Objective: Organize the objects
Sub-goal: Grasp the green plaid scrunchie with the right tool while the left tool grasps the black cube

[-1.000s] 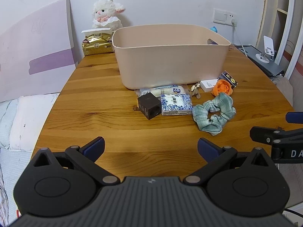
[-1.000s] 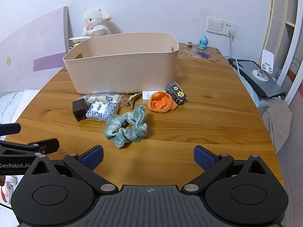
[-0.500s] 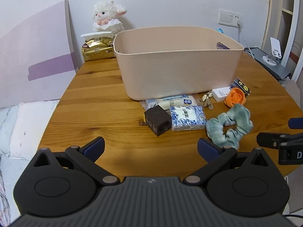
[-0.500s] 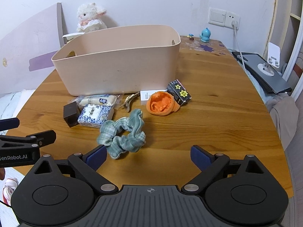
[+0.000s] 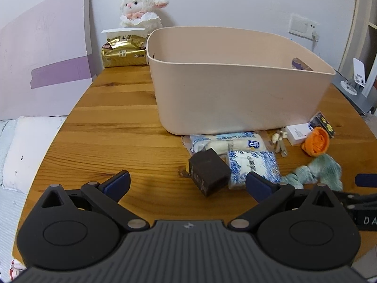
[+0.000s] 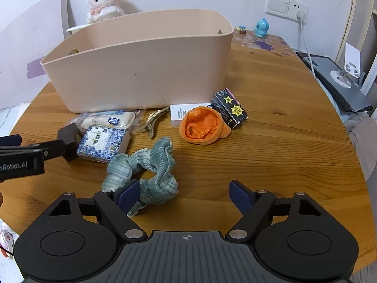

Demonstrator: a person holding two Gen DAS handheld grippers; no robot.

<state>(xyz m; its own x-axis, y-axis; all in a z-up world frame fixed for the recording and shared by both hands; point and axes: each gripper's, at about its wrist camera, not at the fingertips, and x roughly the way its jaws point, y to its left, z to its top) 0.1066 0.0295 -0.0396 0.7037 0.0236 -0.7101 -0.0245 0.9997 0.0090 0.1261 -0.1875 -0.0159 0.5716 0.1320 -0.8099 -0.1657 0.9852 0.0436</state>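
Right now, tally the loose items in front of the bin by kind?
Soft fabric: 2, green scrunchie, orange pouch
Boxes: 3, dark cube, white box, black star box
Packets: 2, blue-white pack, clear sachet
Hair clip: 1
Total: 8
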